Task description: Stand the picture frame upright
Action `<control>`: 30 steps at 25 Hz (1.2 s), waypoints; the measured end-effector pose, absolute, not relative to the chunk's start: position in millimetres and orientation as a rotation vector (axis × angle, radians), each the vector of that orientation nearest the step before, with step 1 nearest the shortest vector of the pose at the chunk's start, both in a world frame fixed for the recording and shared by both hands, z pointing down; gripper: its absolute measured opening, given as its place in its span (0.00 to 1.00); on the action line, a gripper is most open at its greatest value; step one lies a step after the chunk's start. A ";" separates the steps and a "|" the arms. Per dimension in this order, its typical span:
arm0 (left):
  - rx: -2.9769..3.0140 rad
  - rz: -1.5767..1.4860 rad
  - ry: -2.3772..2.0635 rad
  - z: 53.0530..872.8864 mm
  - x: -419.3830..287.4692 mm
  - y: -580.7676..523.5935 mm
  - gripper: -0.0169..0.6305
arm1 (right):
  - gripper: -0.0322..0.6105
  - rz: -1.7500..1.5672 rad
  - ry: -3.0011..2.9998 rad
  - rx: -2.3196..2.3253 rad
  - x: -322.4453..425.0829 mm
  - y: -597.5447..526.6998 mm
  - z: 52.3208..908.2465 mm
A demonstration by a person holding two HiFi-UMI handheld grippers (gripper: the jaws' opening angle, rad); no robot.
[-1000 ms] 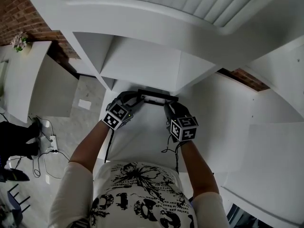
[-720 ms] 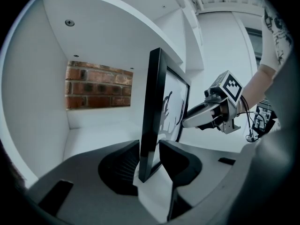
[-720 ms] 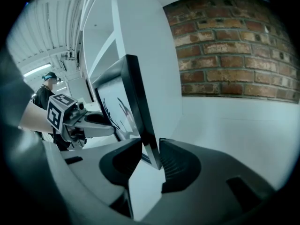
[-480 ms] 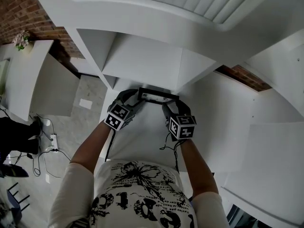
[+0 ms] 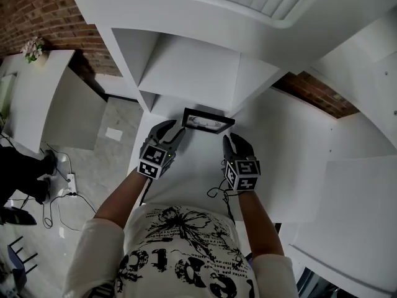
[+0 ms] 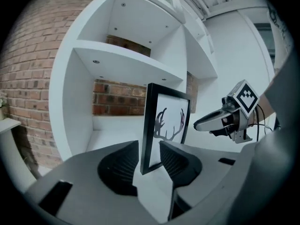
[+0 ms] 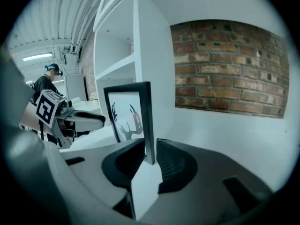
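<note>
Head view: picture frame point(image 5: 208, 121) upright on shelf point(image 5: 192, 163), free-standing. Left gripper point(image 5: 172, 131), right gripper point(image 5: 232, 139) parted, jaws just narrowing, pinching nothing; frame just past tips. Looks done.

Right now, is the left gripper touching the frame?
Cannot tell: left gripper view shows the frame between the left gripper's jaws, just closed further; no plain gap.

Black picture frame point(image 5: 208, 121) borders dark antlers point(image 6: 167, 135) on white.
</note>
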State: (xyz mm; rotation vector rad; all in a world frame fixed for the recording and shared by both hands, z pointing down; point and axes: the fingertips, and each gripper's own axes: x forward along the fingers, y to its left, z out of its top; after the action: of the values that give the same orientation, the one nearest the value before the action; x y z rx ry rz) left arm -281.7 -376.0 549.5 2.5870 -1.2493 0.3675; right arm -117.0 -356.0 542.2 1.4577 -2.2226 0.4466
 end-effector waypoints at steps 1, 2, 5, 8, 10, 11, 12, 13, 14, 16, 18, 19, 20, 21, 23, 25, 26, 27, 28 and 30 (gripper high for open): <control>2.574 0.354 -1.270 547.0 -283.9 -372.5 0.25 | 0.15 0.432 -2.229 1.477 -115.0 -352.3 537.8; 2.563 0.338 -1.287 544.3 -285.9 -368.8 0.23 | 0.10 0.418 -2.234 1.494 -113.3 -348.7 533.8; 2.553 0.301 -1.316 534.0 -289.3 -356.1 0.11 | 0.06 0.395 -2.267 1.524 -111.6 -335.9 521.1; 2.556 0.278 -1.333 521.0 -291.9 -340.9 0.04 | 0.06 0.361 -2.324 1.524 -115.7 -320.2 502.7; 2.565 0.263 -1.333 511.5 -291.1 -329.8 0.04 | 0.06 0.306 -2.361 1.520 -118.5 -309.7 487.6; 2.575 0.257 -1.334 506.1 -290.1 -324.1 0.04 | 0.06 0.273 -2.377 1.518 -119.9 -304.4 480.3; 2.589 0.253 -1.335 500.3 -289.4 -318.4 0.04 | 0.06 0.240 -2.392 1.512 -121.9 -299.0 473.6; 2.604 0.254 -1.340 494.2 -289.4 -312.7 0.04 | 0.06 0.207 -2.402 1.505 -124.8 -293.5 467.7; 2.620 0.260 -1.346 488.0 -289.8 -307.0 0.04 | 0.06 0.173 -2.407 1.495 -127.9 -288.0 462.5; 2.658 0.286 -1.357 476.9 -289.8 -296.6 0.04 | 0.06 0.116 -2.405 1.479 -132.8 -277.8 455.2; 2.702 0.309 -1.342 467.1 -286.9 -288.3 0.04 | 0.06 0.091 -2.402 1.476 -135.3 -270.1 452.5; 2.719 0.309 -1.327 461.9 -285.3 -285.0 0.04 | 0.06 0.090 -2.403 1.478 -136.3 -267.1 451.7; 2.727 0.298 -1.314 456.6 -284.5 -282.0 0.04 | 0.06 0.096 -2.406 1.482 -137.1 -264.1 450.7; 2.726 0.275 -1.306 451.1 -284.5 -279.4 0.04 | 0.06 0.103 -2.412 1.487 -137.8 -261.2 449.1; 2.715 0.218 -1.295 440.7 -285.5 -275.1 0.04 | 0.06 0.108 -2.427 1.493 -139.2 -255.6 444.4; 2.716 0.178 -1.285 431.4 -285.5 -271.4 0.04 | 0.06 0.100 -2.442 1.490 -140.7 -250.8 439.6; 2.720 0.165 -1.280 427.5 -285.0 -269.4 0.04 | 0.06 0.097 -2.448 1.488 -141.2 -248.8 437.8; 2.724 0.155 -1.275 424.0 -284.1 -267.3 0.04 | 0.06 0.098 -2.454 1.488 -141.5 -247.0 436.4; 2.728 0.147 -1.267 421.2 -282.8 -265.1 0.04 | 0.06 0.101 -2.457 1.488 -141.5 -245.6 435.3; 2.737 0.142 -1.250 417.3 -279.8 -260.5 0.04 | 0.06 0.099 -2.462 1.485 -141.7 -244.0 433.5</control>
State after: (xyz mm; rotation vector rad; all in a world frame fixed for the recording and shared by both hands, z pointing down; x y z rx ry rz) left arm -279.8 -260.5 417.3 2.7367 -1.2502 0.1424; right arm -141.7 -244.0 433.5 1.4852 -2.4622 0.0995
